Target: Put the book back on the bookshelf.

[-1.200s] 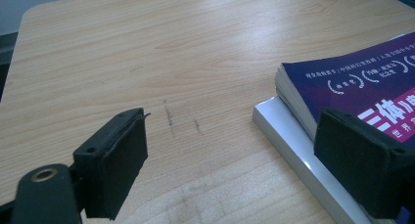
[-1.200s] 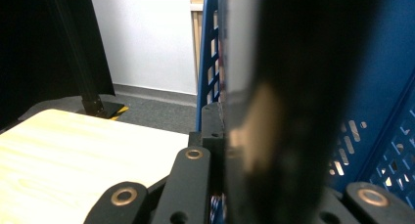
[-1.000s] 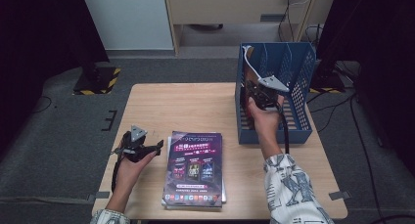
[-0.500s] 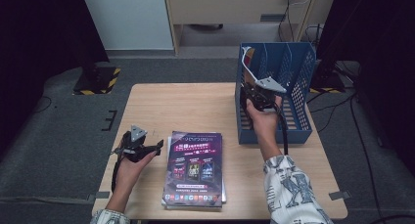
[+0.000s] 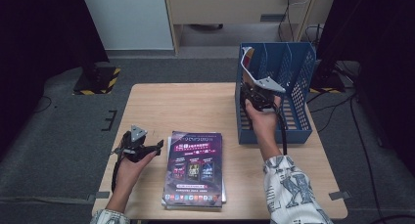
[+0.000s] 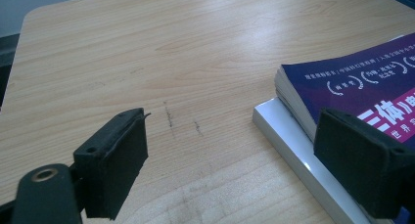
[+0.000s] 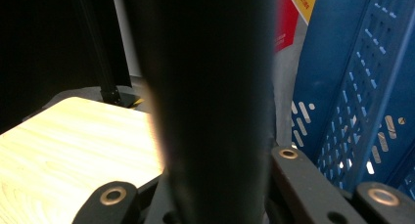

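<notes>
Vs a sec ago almost nothing shifts: both hands sit where they were, table layout is the same. I read that as a pause at the drop-in, not a new step. The book is in place at the rack but, by my guess, not let go yet.

Rack, blue, stands at the table's far right corner, slots upright. Stack of mags lies flat near the front edge, purple cover up, untouched, w/ a pale one under it.

Book stands in the rack's leftmost slot, its red-and-white top curling above the wall.

R claw is at that slot's near end, low on the book. In the right gripper view a dark flat thing sits between the jaws, blurred and close. I take it for the book's edge, so jaws are pinched on it.

L claw rests at the table just left of the stack, jaws spread wide, pads holding nothing. One pad hangs over the stack's corner, no contact that I can see.
</notes>
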{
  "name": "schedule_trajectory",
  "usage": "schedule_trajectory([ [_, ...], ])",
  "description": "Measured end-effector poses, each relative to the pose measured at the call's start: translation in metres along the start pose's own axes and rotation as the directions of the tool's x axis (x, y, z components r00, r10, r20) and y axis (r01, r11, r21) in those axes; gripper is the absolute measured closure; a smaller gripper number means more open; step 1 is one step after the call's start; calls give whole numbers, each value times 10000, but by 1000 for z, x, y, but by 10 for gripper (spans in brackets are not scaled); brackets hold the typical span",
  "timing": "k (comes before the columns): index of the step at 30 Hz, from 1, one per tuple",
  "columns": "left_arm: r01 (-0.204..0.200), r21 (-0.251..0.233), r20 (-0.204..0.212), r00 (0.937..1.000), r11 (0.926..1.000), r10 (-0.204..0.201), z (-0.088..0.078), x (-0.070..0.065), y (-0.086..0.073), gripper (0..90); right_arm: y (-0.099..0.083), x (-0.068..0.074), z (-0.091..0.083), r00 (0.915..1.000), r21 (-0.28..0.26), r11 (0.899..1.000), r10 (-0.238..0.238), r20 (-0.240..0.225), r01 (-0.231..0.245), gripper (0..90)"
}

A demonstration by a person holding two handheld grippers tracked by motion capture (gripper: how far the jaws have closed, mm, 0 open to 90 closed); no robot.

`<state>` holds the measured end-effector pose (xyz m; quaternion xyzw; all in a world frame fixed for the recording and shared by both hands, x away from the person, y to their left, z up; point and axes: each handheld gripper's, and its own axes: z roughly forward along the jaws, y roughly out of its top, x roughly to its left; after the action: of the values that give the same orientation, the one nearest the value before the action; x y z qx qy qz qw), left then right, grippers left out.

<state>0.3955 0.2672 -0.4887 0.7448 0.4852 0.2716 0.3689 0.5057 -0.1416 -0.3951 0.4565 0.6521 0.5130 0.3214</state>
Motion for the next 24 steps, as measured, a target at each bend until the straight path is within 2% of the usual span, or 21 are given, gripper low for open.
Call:
schedule_trajectory([
  [11, -12, -1, 5, 10000, 10000, 12, 0, 0, 0, 122, 0, -1, 0, 9999, -83, 10000, -57, -125, 56, 865],
  [24, -20, -34, -22, 10000, 10000, 20, -1, 1, 1, 123, 4, 4, 1, 9990, -269, 9988, -416, 154, 420, 870],
])
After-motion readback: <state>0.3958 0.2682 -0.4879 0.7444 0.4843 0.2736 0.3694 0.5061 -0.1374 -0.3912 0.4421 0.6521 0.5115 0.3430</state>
